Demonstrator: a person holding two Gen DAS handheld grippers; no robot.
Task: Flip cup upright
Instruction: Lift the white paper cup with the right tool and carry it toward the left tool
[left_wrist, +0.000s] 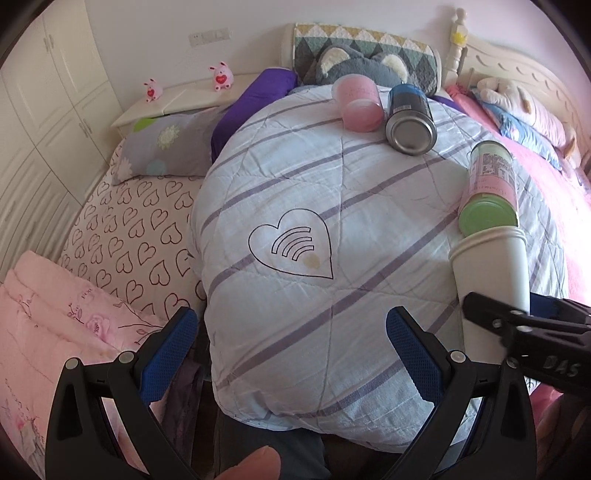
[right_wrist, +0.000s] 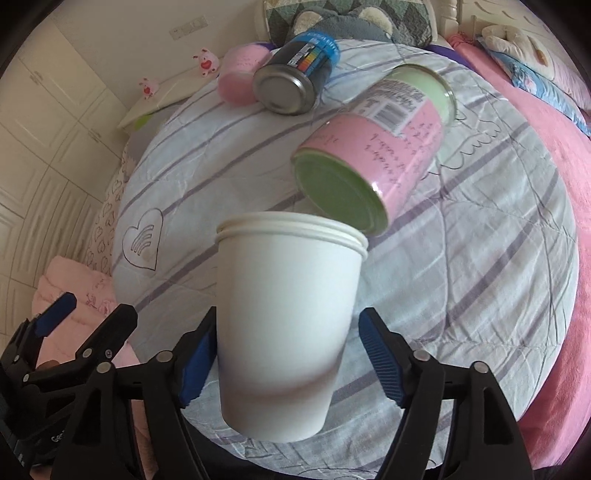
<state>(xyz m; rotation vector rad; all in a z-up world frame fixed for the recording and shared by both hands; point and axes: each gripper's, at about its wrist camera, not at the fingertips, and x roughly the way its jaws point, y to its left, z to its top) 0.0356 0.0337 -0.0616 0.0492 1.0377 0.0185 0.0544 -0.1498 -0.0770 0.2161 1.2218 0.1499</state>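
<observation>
White cup (right_wrist: 288, 325) stands rim-up on quilt (right_wrist: 461, 295), between right gripper (right_wrist: 286, 354) pads, spread, right pad apart. Left gripper (left_wrist: 291, 350) spread, empty. Flip looks done; only withdrawal left.

1. A cup (right_wrist: 288, 325) stands upright on a quilt (right_wrist: 461, 277), between the right gripper's (right_wrist: 286, 360) fingers.
2. A can (right_wrist: 373, 158) lies on its side just behind the cup.
3. Farther back lie a second can (right_wrist: 295, 79) and, left of it, a tub (right_wrist: 240, 79).
4. The left gripper (left_wrist: 291, 350) hovers left of the cup.
</observation>
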